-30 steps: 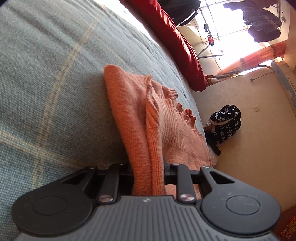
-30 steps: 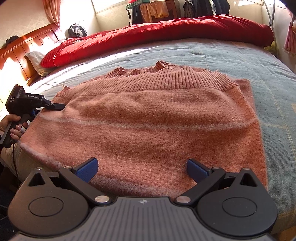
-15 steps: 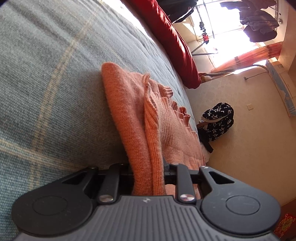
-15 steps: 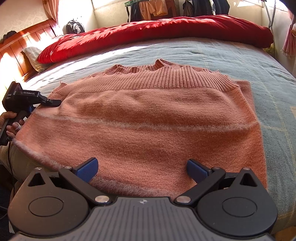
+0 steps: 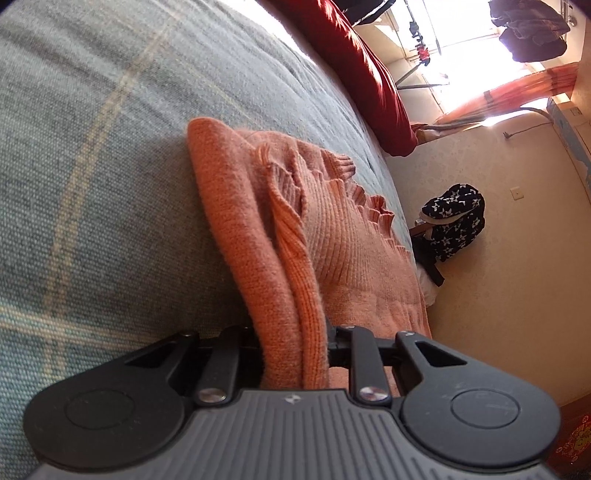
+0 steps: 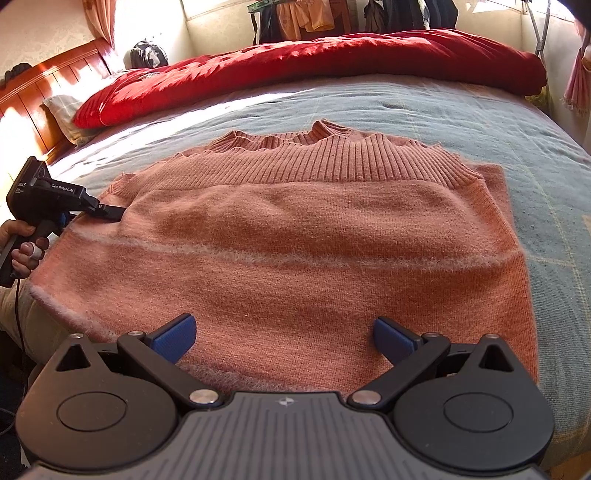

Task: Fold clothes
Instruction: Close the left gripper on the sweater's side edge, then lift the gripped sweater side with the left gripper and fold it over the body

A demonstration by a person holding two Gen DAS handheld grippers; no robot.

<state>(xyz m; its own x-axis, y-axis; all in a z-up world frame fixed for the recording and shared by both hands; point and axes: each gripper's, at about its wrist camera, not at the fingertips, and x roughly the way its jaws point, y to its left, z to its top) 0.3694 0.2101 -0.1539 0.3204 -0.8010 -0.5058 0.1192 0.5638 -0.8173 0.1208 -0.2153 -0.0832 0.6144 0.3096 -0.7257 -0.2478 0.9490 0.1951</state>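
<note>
Sweater (image 6: 295, 251), salmon-orange knit with a pale fuzzy stripe across it, lies spread on the bed (image 6: 517, 147), over a grey-blue bedspread with thin pale check lines. Its ribbed, wavy-edged band lies along the far side, towards a red quilt (image 6: 314, 62) bunched along the far edge of the bed. The near edge of the sweater reaches the near side of the bed, just in front of the right hand-held gripper (image 6: 284, 338).

The right hand-held gripper hovers low over that near edge with its blue fingers (image 6: 175, 338) spread wide; knit shows between them, but the pads do not press on it.

The left hand-held gripper (image 6: 107, 213) is at the sweater's left edge, held by a hand (image 6: 26, 247) on its black grip. In the left wrist view, a doubled fold of the knit (image 5: 291, 332) runs straight between its jaws, which stand close together and pinch it. From there the fabric rises in a ridge away from the camera, lifted off the bedspread.

A wooden headboard (image 6: 40, 99) and a pillow (image 6: 66, 110) stand at the left of the bed. A dark star-patterned backpack (image 5: 454, 221) sits on the floor beside the bed, and clothes (image 6: 306, 18) hang on a rack past the quilt.
</note>
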